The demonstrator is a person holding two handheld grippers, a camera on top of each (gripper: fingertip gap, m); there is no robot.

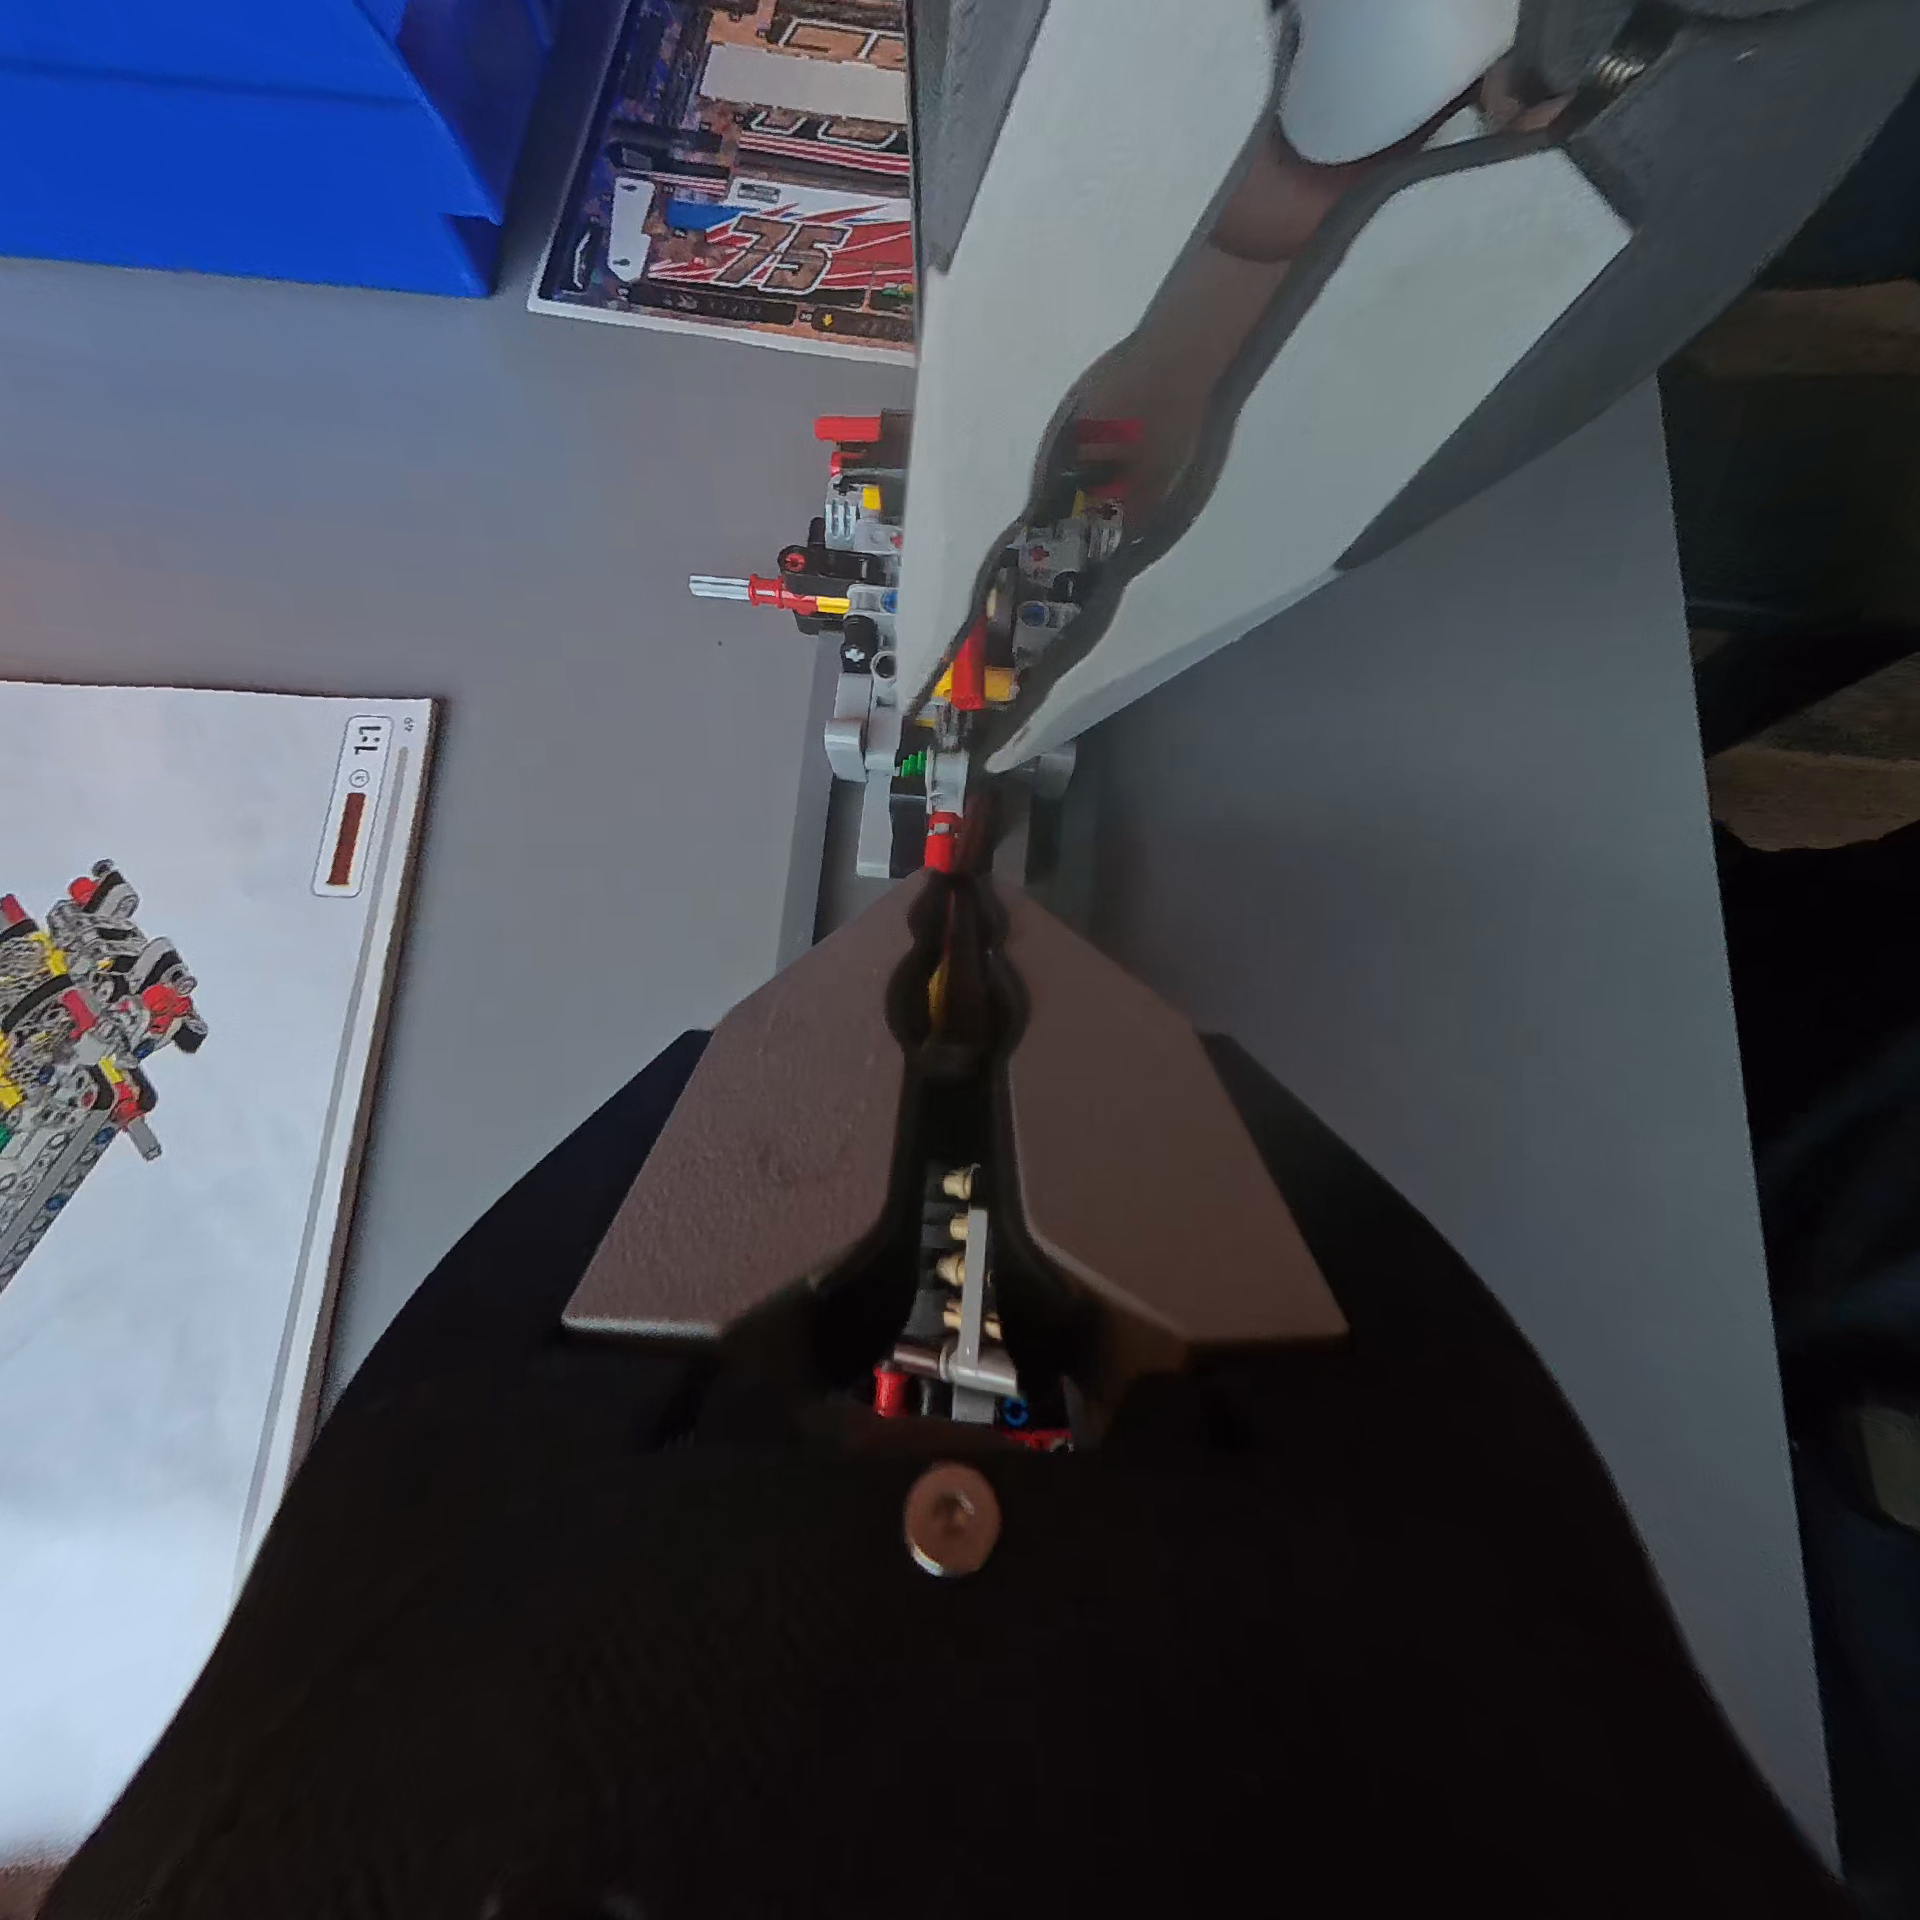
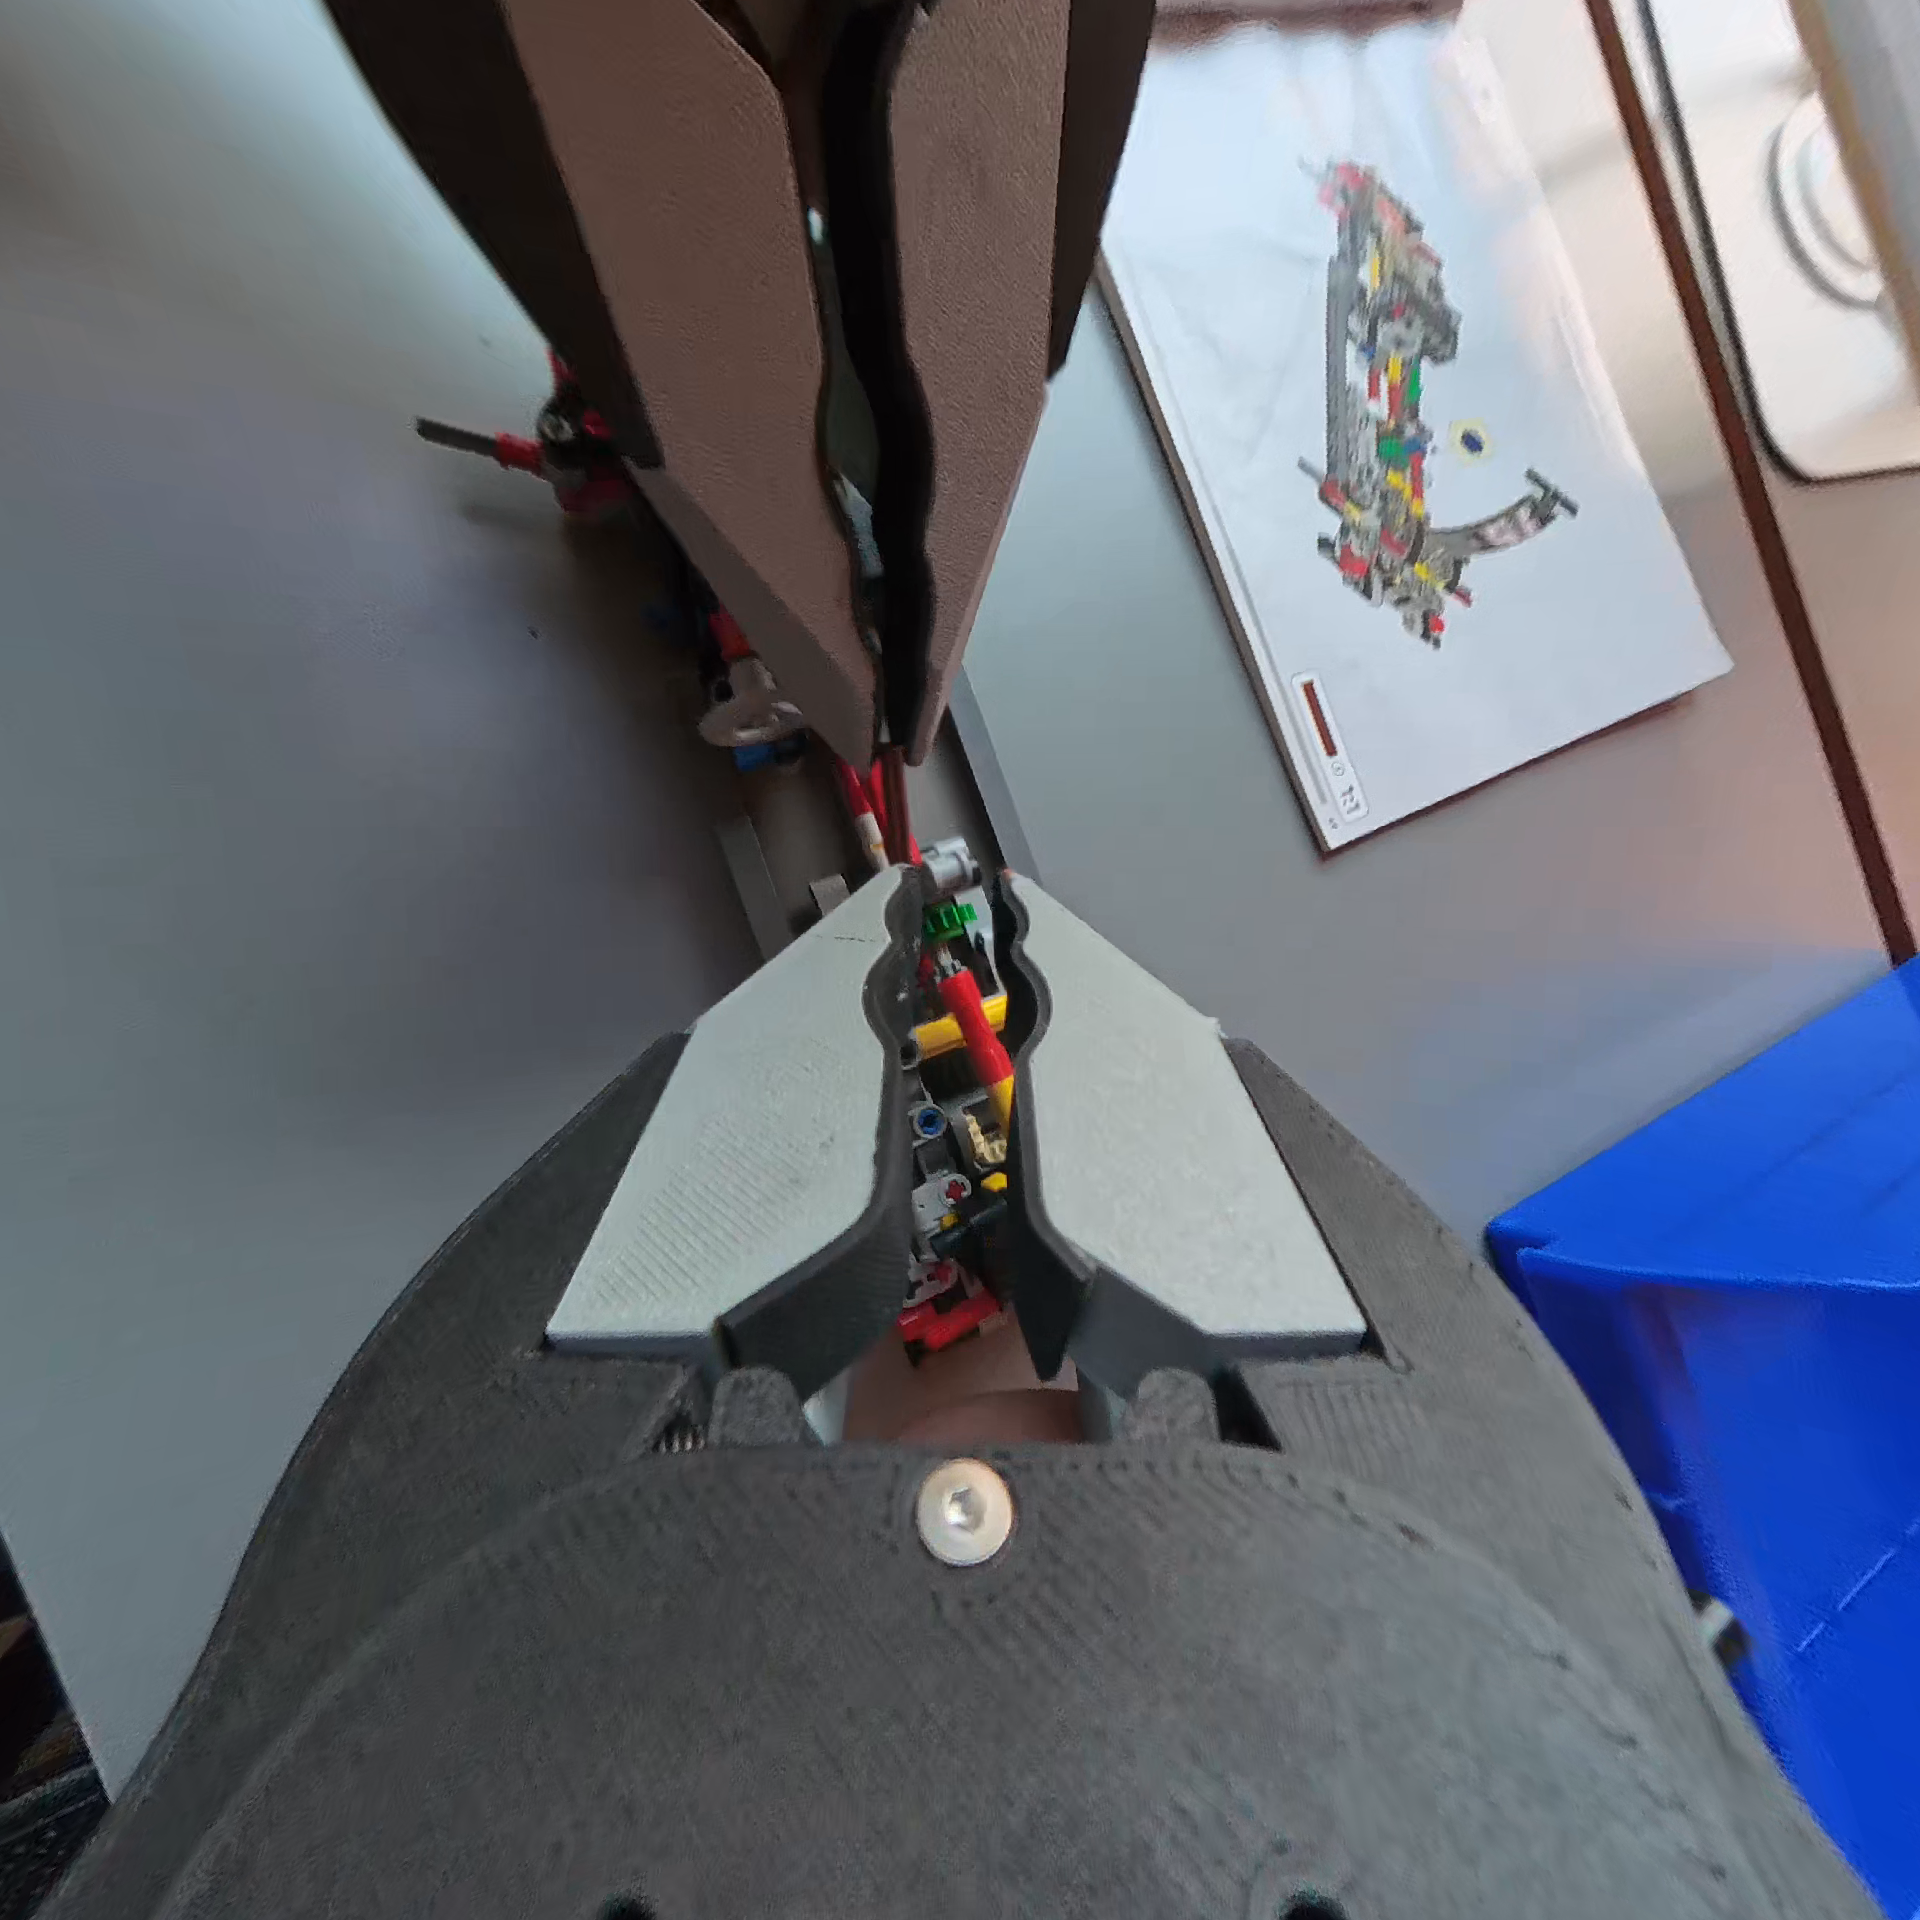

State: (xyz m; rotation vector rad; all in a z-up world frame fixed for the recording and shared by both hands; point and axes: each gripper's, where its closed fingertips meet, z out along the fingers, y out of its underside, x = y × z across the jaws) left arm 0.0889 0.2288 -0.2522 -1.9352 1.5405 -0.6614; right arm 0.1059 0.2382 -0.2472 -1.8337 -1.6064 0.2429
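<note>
Model [image 2: 961,1049] of small plastic bricks on grey table [image 1: 520,520] | left gripper [image 1: 951,883] clamped on thin dark-red axle [image 2: 891,790], long axis toward 12 o'clock | right gripper [image 2: 951,883] slightly parted, gripping the model's grey frame, opposite at 12 | axle's far end hidden | instruction booklet [image 1: 208,1039] at 9 o'clock | blue bins [image 1: 260,125] at 11

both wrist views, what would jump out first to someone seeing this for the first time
The two grippers meeting tip to tip over a toy brick model on the grey table: the brown-fingered left gripper is shut on a thin dark red rod, and the grey-fingered right gripper straddles the model's colourful middle. Next, the open instruction booklet beside them and the bright blue bin at the table's edge.
</note>
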